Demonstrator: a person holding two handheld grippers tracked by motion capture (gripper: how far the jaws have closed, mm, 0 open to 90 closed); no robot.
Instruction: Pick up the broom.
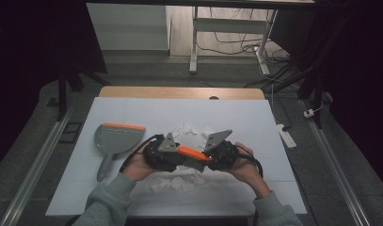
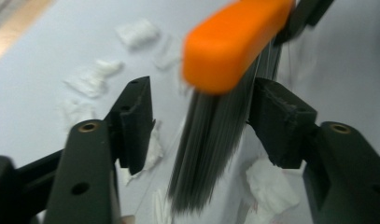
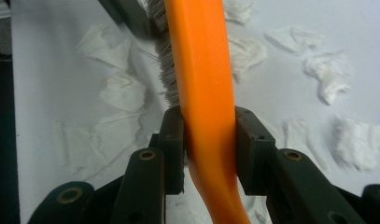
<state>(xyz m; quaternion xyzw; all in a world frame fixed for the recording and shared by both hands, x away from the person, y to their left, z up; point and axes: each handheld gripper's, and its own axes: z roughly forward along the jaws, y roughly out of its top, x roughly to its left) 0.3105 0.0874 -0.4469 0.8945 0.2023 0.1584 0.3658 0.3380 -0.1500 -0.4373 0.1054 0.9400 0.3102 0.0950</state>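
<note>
1. The right gripper (image 3: 208, 140) clamps the orange handle of the brush (image 1: 193, 153); both pads press its sides.
2. The left gripper (image 2: 201, 126) stands parted, the bristles between its jaws, seemingly untouched.
3. Risk: with a single grip, the brush could pivot or slip and scatter the paper scraps (image 1: 177, 182) beneath it.
4. Risk: the dustpan (image 1: 117, 137) lies left of the brush, well apart; scraps swept from here may miss it.
5. No brand, label or writing is legible.

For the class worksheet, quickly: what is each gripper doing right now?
Left gripper: open, brush bristles between its fingers, not pressed.
Right gripper: closed on the orange brush handle.
</note>
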